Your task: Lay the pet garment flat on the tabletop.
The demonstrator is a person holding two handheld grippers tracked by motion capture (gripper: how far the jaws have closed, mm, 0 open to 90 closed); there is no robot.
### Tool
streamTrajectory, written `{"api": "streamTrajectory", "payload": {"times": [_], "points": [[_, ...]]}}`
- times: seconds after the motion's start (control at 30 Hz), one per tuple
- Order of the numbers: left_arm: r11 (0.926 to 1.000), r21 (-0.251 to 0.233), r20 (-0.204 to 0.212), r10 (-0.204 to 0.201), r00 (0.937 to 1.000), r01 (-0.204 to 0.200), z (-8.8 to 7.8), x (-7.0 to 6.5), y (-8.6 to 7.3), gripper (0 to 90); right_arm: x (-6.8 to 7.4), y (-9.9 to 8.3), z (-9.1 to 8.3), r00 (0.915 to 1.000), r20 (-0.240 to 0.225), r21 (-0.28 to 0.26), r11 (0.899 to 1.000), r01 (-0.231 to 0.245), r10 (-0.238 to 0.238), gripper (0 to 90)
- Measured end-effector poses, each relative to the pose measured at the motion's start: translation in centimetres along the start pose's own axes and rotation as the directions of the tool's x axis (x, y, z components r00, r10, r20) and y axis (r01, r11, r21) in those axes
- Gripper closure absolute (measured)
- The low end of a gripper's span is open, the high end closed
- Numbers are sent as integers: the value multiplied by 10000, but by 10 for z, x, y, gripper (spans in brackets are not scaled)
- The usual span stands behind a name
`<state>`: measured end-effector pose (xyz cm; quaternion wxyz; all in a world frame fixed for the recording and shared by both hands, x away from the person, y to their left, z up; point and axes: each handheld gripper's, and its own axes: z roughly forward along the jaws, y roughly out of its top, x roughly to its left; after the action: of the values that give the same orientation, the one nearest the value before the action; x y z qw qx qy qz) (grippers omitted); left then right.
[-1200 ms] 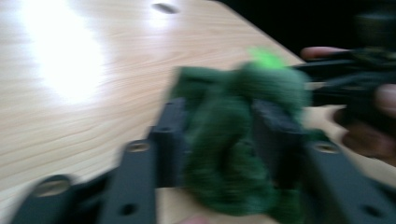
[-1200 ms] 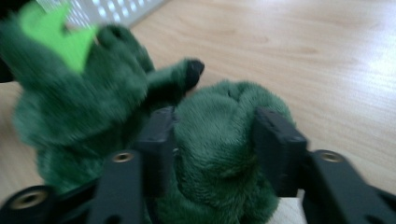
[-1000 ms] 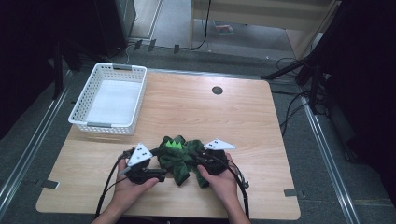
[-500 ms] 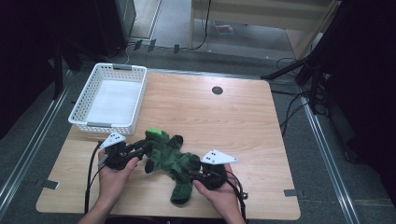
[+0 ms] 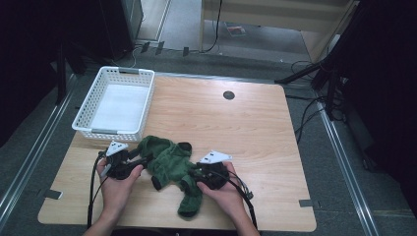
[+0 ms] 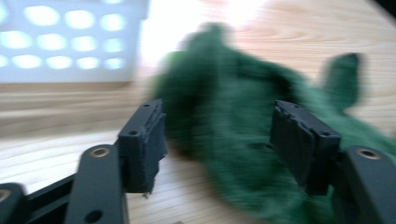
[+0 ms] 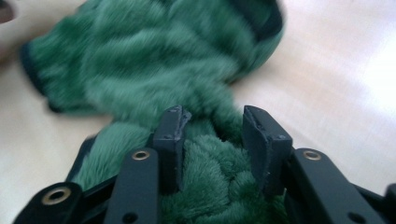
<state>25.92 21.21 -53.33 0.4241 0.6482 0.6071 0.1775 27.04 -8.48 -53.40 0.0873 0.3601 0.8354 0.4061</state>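
We see the desk (image 5: 255, 128) first, w/ a white basket (image 5: 115, 103) parked at its far left corner, apparently ready to receive whatever gets sorted. Near the front edge, between our two hands, lies a green plush garment (image 5: 169, 164), spread lengthwise, one end trailing toward the desk's front edge. It sits close so both tools reach it w/o stretching.

The right hand-held gripper (image 5: 196, 176) pinches a fold of the plush; in the right gripper view the fabric (image 7: 205, 177) bulges between the jaws, which have just been closing on it. We judge this anchors one end while the other gets handled.

The left hand-held gripper (image 5: 137, 161) is at the garment's basket-side end. Its jaws stand spread, having just been opening; in the left gripper view the fabric (image 6: 229, 126) lies btw and beyond them, blurred, and the pads don't seem to press it.
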Motion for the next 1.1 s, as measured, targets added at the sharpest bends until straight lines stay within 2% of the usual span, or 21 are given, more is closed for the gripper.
{"api": "streamTrajectory", "payload": {"times": [0.07,0.1,0.13,0.17,0.23,0.27,0.33,0.37,0.4,0.47,0.57,0.67,0.7,0.77,0.8,0.9,0.97,1.0,1.07,1.1], "points": [[9999,99,-375,-84,9993,88,1,0,-1,287,2,-7,-8,9990,-395,353,9992,-172,186,624],[9999,99,-375,-84,9993,88,1,0,-1,266,3,-8,-11,9985,-534,534,9986,-64,93,619],[9991,400,-387,-103,9992,119,3,-1,-1,253,7,-7,-16,9971,-717,708,9970,311,-260,608],[9982,578,-199,-127,9997,138,5,-2,-2,244,9,-4,-21,9953,-818,592,9967,558,-509,591],[9971,759,26,-47,10000,45,9,-6,-4,239,10,11,-29,9941,-1012,-87,9992,383,-390,553],[9965,839,188,-40,9998,24,10,-8,-5,238,8,22,-31,9951,-934,-537,9982,282,-331,537],[9955,950,337,-44,9994,12,13,-12,-6,241,5,45,-26,9981,-493,-1245,9918,306,-370,528],[9955,950,342,-22,9994,-11,14,-12,-7,246,3,56,-19,9984,-325,-1434,9888,407,-458,522],[9956,940,317,0,9995,-30,14,-12,-7,257,1,68,-9,9985,-142,-1365,9894,503,-528,511],[9951,992,-6,-50,10000,50,15,-11,-7,340,-5,87,17,9979,-26,-737,9952,636,-640,486],[9950,987,95,-191,9998,181,16,-5,-7,491,-9,102,55,9933,-77,341,9927,1154,-1152,466],[9948,996,565,-258,9981,201,17,1,-8,632,-10,103,81,9901,-420,1246,9825,1382,-1339,465],[9941,1067,710,-249,9972,172,16,2,-8,656,-10,101,87,9905,-288,1470,9796,1369,-1341,482],[9944,1022,998,-357,9944,255,15,5,-7,724,-9,95,95,9937,26,1785,9778,1095,-1117,594],[9949,989,1047,-312,9940,208,14,6,-6,751,-8,92,96,9948,119,1743,9798,980,-1016,688],[9968,784,1093,-267,9937,182,10,7,-4,815,-7,80,86,9959,219,926,9921,852,-875,857],[9989,479,1197,-63,9928,5,5,5,-2,848,-10,74,70,9979,110,270,9977,629,-632,881],[9996,271,1263,-32,9920,-2,1,3,0,862,-12,70,56,9982,237,-196,9983,548,-543,884],[9991,-364,1495,275,9884,-223,-7,-3,4,869,-16,63,33,9992,263,-851,9959,321,-300,884],[9975,-615,1695,459,9845,-359,-10,-8,8,870,-18,60,19,9998,45,-1340,9908,195,-191,882]]}}
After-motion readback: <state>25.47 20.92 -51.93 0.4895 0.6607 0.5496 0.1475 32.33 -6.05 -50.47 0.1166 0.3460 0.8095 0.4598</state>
